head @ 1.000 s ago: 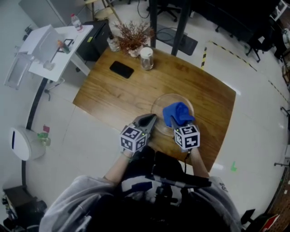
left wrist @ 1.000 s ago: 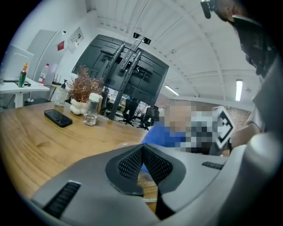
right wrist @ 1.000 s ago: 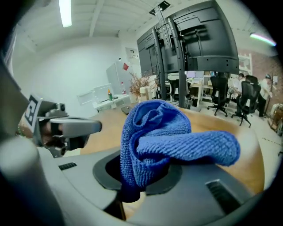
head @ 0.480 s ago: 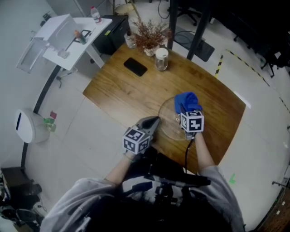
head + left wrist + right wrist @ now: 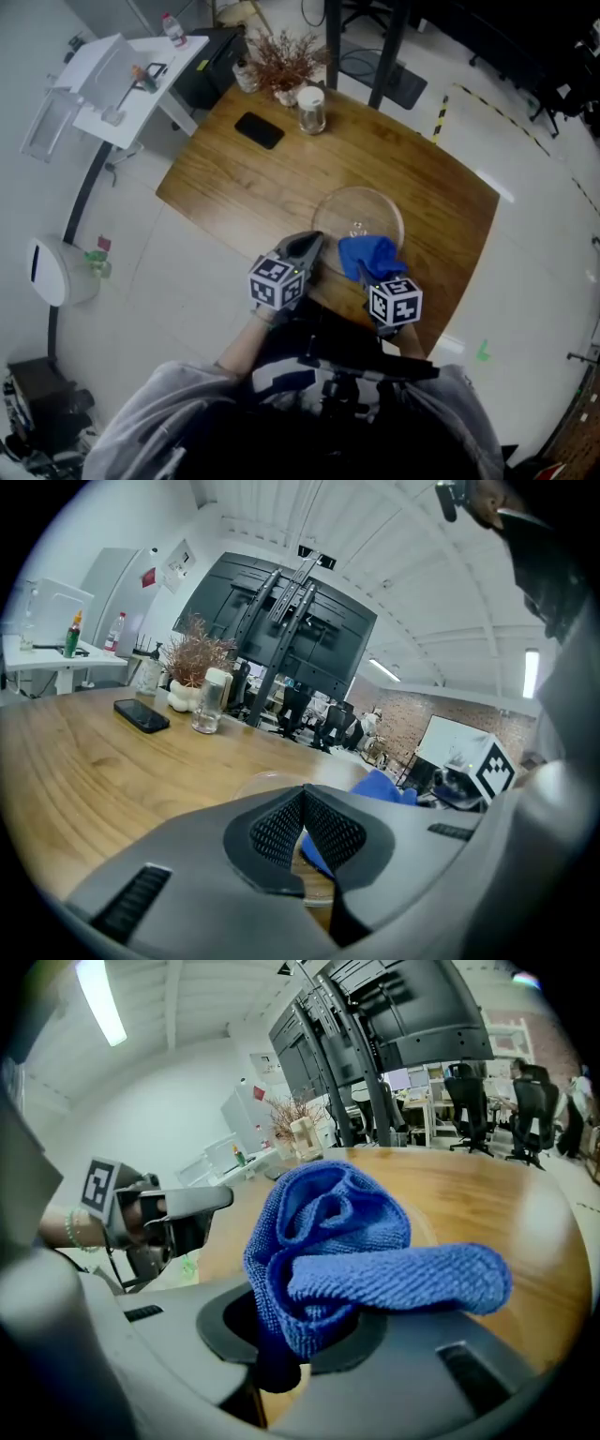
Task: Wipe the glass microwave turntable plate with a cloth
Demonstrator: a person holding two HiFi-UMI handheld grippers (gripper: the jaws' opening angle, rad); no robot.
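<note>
Glass turntable plate [image 5: 352, 208] lies flat on the wooden table [image 5: 253, 192], close to the edge nearest us. The only thing on it is the blue cloth [image 5: 371, 253], bunched in folds on the plate's near right portion and reaching its rim.

We hold that cloth in the right gripper [image 5: 286, 1335], whose jaws are clamped on the lower folds, so the rest of the fabric billows up and forward over them. Our left gripper [image 5: 302, 795] sits just beside it at the plate's near left rim. Its jaws are drawn together with the tips meeting, and the clear rim and a patch of blue show through the gap behind them. We cannot tell whether the tips nip the glass itself.

Toward the table's far side, well apart from the plate, stands a glass jar [image 5: 310, 111] with a white lid; what is in it we cannot make out. A black phone [image 5: 259, 130] lies flat to its left, and a spray of dried brown twigs [image 5: 281, 61] rises at the far corner. Beyond the table a white side table [image 5: 131, 84] carries a small bottle [image 5: 172, 28].
</note>
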